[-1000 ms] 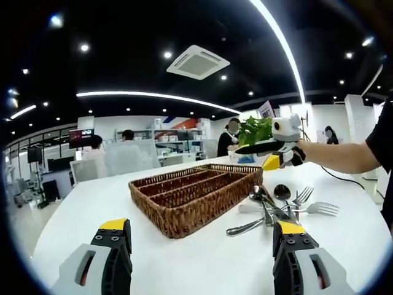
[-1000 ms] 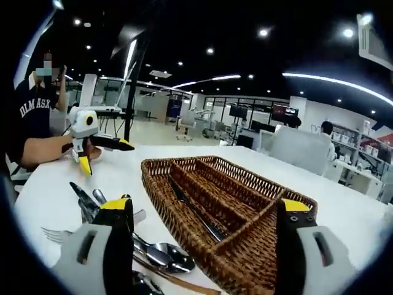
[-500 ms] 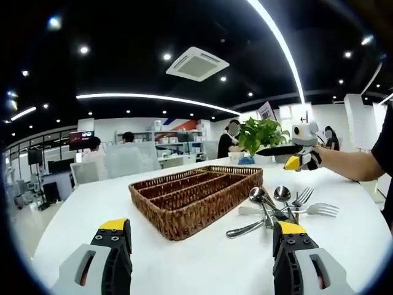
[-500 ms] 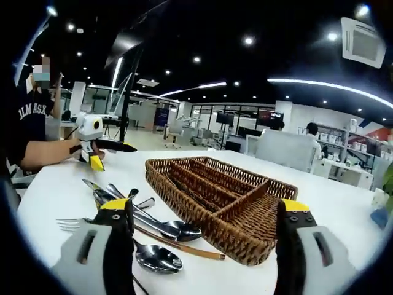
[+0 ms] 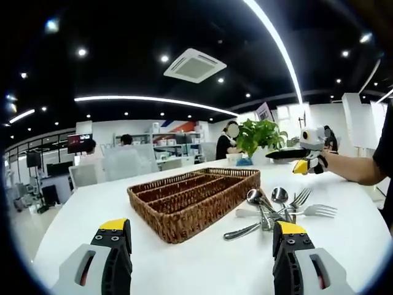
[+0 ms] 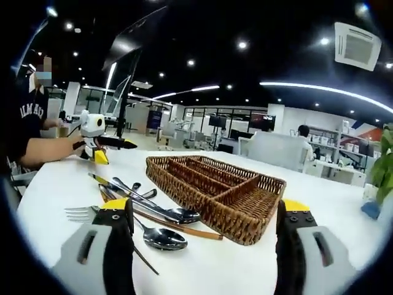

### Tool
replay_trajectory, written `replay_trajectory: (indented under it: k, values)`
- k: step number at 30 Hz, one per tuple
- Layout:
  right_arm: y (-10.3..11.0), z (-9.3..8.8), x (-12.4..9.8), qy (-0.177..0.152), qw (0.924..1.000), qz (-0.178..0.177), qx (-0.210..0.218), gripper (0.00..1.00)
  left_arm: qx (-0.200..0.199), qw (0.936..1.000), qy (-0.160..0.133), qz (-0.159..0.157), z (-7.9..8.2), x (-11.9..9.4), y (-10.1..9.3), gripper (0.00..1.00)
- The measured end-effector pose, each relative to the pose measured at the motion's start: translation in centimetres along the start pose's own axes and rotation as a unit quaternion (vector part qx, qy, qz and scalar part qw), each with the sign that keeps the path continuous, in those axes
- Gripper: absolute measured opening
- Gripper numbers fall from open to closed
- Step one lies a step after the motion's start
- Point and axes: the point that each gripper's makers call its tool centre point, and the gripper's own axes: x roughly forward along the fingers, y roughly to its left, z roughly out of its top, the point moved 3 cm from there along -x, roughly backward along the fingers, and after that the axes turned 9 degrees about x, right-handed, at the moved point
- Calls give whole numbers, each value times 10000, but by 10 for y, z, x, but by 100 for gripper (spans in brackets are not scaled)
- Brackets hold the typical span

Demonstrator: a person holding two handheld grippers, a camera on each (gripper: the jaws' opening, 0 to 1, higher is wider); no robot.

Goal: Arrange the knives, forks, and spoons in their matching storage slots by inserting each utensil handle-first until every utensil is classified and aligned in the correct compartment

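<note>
In the left gripper view, the left gripper (image 5: 198, 246) hangs low over the white table (image 5: 202, 270) with its two yellow-tipped jaws spread wide apart and nothing between them. It touches nothing. Ahead of it sits the wicker tray (image 5: 193, 195), a long brown basket split into several slots. Just beside the tray's right end lies a loose heap of cutlery (image 5: 279, 206): spoons with their bowls up, forks with tines pointing right, all crossing over one another on the bare tabletop. Further back, the right gripper (image 5: 304, 157) is held up in a person's hand, above the table's far edge and well apart from the heap, near a green potted plant (image 5: 261, 134).

In the right gripper view, the right gripper (image 6: 206, 246) also has its jaws wide apart and empty, clear of everything. The wicker tray (image 6: 215, 187) lies between and beyond the jaws. The cutlery (image 6: 138, 215) rests to its left on the table (image 6: 215, 270), with a fork (image 6: 83, 213) nearest the left jaw and a spoon (image 6: 161, 238) close in front. I cannot tell whether anything lies in the tray's slots. Further off, the left gripper (image 6: 101, 147) sits in a hand just above the table.
</note>
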Motion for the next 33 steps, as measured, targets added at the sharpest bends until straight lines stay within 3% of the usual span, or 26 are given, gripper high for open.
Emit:
replay_trajectory:
  k: [2, 9, 12, 19, 24, 33]
  values:
    - [0, -7, -1, 9, 9995, 79, 304, 99, -15, 10000, 8, -8, -1, 1, 0, 100]
    - [2, -22, -2, 369, 9989, 282, -34, 99, -32, 9999, 42, -109, -1, 3, -4, 100]
    - [1, -23, -5, 485, 9982, 362, 24, 99, -7, 9999, 66, -120, -1, 3, -4, 100]
    - [-8, -11, -11, 202, 9995, 207, 106, 99, -49, 9997, 41, -221, 3, 1, -6, 100]
    - [-8, -11, -12, 196, 9995, 197, 138, 99, -93, 9981, 236, -570, -1, 2, -19, 100]
    - [-6, -13, -11, 241, 9993, 250, 116, 99, -114, 9974, 206, -676, 2, 2, -24, 100]
